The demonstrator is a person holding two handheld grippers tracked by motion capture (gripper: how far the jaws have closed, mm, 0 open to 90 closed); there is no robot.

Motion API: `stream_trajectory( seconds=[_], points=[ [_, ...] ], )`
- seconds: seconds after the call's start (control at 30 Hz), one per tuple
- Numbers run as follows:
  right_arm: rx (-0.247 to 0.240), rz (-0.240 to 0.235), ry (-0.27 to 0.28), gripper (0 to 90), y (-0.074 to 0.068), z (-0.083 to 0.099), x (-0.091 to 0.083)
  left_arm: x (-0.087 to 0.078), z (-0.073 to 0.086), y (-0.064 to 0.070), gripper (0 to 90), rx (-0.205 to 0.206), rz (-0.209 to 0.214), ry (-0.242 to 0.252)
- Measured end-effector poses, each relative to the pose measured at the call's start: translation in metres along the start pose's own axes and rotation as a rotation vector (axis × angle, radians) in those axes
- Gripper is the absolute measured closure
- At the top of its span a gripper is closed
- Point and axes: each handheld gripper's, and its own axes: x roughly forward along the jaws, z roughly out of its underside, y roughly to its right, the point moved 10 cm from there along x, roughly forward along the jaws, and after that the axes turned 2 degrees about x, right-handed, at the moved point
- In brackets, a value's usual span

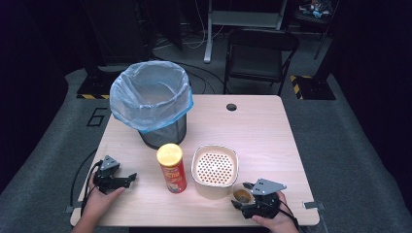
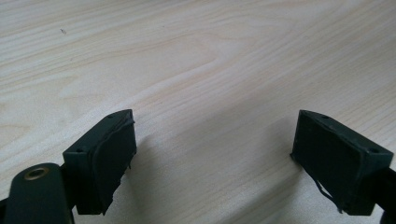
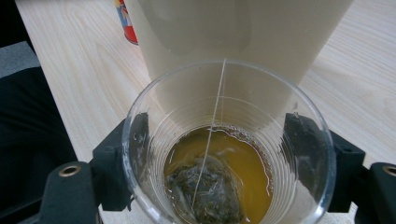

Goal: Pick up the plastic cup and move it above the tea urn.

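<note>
Black fingers of the right gripper clasp a clear ribbed plastic cup holding amber tea and a teabag, lower right of the high view, just beside the cream perforated container. Excess squeeze could buckle the thin wall; tilt could spill tea on the wooden counter. Left gripper fingers stand released, lower left.

Black tongs with grey three-cornered plates, trailing black cables.

table: light wood | on it: bin, crisp can, strainer tub, cup
</note>
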Motion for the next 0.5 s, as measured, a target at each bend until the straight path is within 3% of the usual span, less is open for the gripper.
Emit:
stream_trajectory(
  seconds=[0.43,0.47,0.5],
  points=[
    [-0.017,-0.018,-0.004,25.0,0.0006,0.0019,-0.0001,0.0003,-0.0003,0.0,13.3,-0.002,-0.001,0.004],
    [-0.015,-0.025,-0.005,31.7,0.0003,0.0025,0.0003,0.0002,-0.0003,0.0,13.3,-0.002,-0.001,0.004],
    [-0.022,-0.013,-0.002,32.1,0.0013,0.003,0.0007,0.0002,-0.0002,-0.0001,13.3,-0.001,-0.001,0.004]
  ],
)
